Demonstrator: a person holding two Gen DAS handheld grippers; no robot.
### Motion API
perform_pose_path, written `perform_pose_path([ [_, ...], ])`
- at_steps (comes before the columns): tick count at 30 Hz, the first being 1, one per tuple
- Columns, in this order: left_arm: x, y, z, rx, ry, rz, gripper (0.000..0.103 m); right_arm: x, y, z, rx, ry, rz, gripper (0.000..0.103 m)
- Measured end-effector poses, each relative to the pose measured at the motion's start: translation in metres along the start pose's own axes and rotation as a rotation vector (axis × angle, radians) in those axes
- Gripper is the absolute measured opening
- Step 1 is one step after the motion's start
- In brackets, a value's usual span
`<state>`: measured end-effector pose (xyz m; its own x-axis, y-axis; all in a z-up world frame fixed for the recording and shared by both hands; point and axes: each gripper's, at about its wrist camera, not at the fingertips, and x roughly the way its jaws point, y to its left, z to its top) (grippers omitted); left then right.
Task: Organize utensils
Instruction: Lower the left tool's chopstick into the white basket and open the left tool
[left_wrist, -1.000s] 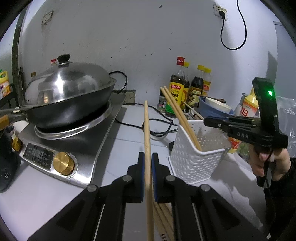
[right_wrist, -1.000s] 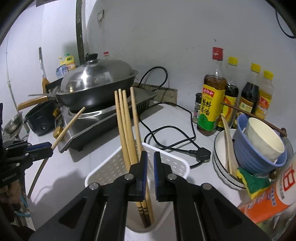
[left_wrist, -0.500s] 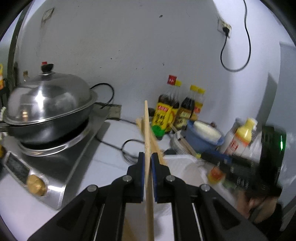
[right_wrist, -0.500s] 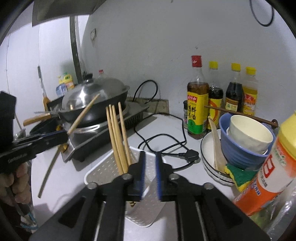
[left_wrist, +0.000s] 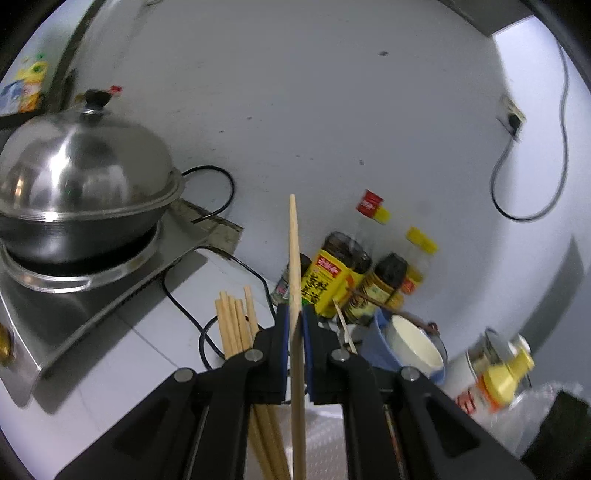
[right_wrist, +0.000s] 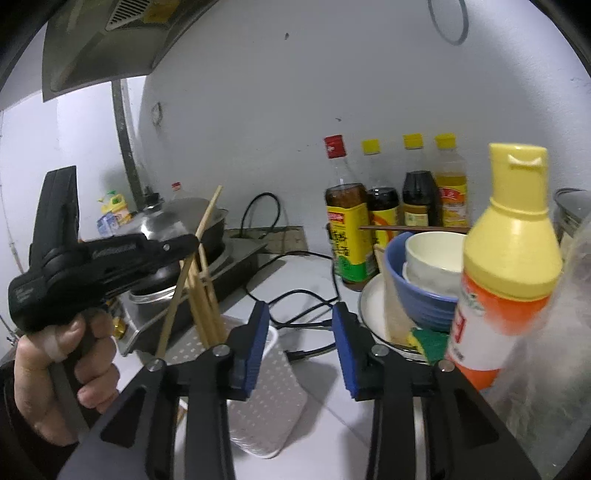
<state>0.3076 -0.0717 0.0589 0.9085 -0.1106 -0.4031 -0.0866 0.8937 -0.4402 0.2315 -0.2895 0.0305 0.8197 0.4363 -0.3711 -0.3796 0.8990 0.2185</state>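
**Nearly There: One Chopstick Stood Over the White Basket**

Up in the left gripper stood a single wooden chopstick, pinched tight between the blue pads. It stood almost straight up and down, top end toward the wall, low end pointing down at the white basket. The basket sat right under it and already held a bunch of chopsticks leaning to one side. I guessed the stick only had to slide down, long way first, to join them. The left hand was the nearer one to the basket. The right gripper hung just beside the basket, its jaws opening, with nothing between them.
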Motion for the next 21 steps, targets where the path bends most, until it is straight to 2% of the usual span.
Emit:
perform_pose_path([
  [5, 0.006, 0.001, -0.012, -0.051, -0.037, 0.036, 0.006, -0.001, -0.005, 0.000, 0.014, -0.001, -0.023, 0.034],
  [9, 0.015, -0.003, -0.027, -0.021, 0.033, 0.037, 0.006, -0.004, -0.004, 0.000, 0.006, -0.010, -0.036, 0.034],
  [12, 0.013, -0.001, -0.036, -0.013, 0.048, 0.052, 0.006, -0.005, -0.005, 0.000, 0.004, -0.015, -0.043, 0.034],
  [15, 0.011, 0.002, -0.039, -0.013, 0.081, 0.033, 0.006, -0.005, -0.005, 0.000, 0.004, -0.016, -0.045, 0.034],
  [17, 0.006, 0.002, -0.039, 0.006, 0.095, 0.032, 0.013, -0.006, -0.004, 0.000, 0.000, -0.017, -0.046, 0.034],
  [19, -0.002, 0.003, -0.038, 0.027, 0.094, 0.010, 0.033, -0.006, -0.003, -0.001, -0.002, -0.017, -0.046, 0.034],
  [21, -0.013, 0.002, -0.037, 0.053, 0.083, 0.006, 0.045, -0.005, -0.003, -0.001, -0.003, -0.013, -0.049, 0.034],
])
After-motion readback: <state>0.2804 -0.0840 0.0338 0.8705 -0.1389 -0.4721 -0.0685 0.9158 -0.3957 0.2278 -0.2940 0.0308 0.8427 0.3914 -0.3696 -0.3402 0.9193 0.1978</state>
